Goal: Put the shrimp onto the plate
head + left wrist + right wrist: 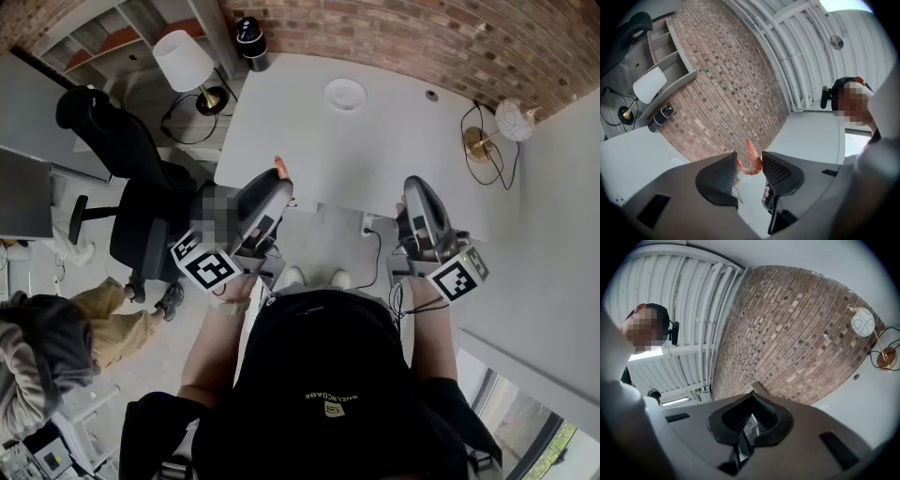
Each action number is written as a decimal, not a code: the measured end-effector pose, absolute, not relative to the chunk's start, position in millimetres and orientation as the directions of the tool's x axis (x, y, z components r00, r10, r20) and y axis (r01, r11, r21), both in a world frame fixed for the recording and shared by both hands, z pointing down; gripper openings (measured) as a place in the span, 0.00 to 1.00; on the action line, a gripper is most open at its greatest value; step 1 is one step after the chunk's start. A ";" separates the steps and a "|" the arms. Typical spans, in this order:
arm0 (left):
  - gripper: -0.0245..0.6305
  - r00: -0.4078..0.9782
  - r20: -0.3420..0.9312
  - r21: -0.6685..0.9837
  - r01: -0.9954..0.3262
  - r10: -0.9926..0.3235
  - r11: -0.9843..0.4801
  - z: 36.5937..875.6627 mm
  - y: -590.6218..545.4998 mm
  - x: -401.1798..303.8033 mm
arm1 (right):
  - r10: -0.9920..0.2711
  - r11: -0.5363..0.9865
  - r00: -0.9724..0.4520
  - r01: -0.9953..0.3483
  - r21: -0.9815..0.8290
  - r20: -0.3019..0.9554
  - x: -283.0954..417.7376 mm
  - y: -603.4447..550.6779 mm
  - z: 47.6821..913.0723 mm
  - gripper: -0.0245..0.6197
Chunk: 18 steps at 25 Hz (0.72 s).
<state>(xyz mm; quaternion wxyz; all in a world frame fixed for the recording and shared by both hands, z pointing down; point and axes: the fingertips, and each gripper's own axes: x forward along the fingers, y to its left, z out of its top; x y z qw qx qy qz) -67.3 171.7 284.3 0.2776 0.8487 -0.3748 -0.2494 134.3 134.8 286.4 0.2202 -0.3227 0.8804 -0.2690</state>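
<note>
Left gripper (278,180) clenched on shrimp (279,167), pink body pinched between pads, held over near table (309,150) edge, well short of plate (345,95). Right gripper (410,189) jaws pressed together, holding nothing, near-right of plate. Only white tabletop lay between shrimp and plate. Black bottle (251,42) sat far-left of plate, globe lamp (514,119) right of it, white-shade lamp (185,61) and office chair (122,150) left of it.

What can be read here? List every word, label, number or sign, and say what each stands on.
Print on the person's black top: one short light word with a small logo, too small and blurred to read.
Left marker cube: black-and-white square pattern, no letters.
Right marker cube: square pattern too, no letters.
Both gripper views: no text at all.
</note>
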 end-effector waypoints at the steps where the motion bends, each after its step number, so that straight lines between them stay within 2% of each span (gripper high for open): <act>1: 0.30 0.593 -0.218 0.657 -0.498 -0.776 -0.565 283.5 170.9 -67.9 | -0.685 0.649 -0.697 -0.451 -0.612 -0.213 133.4 133.9 285.9 0.04; 18: 0.30 0.617 -0.200 0.658 -0.491 -0.761 -0.571 288.0 174.6 -54.7 | -0.704 0.642 -0.680 -0.488 -0.592 -0.203 141.7 143.9 286.3 0.04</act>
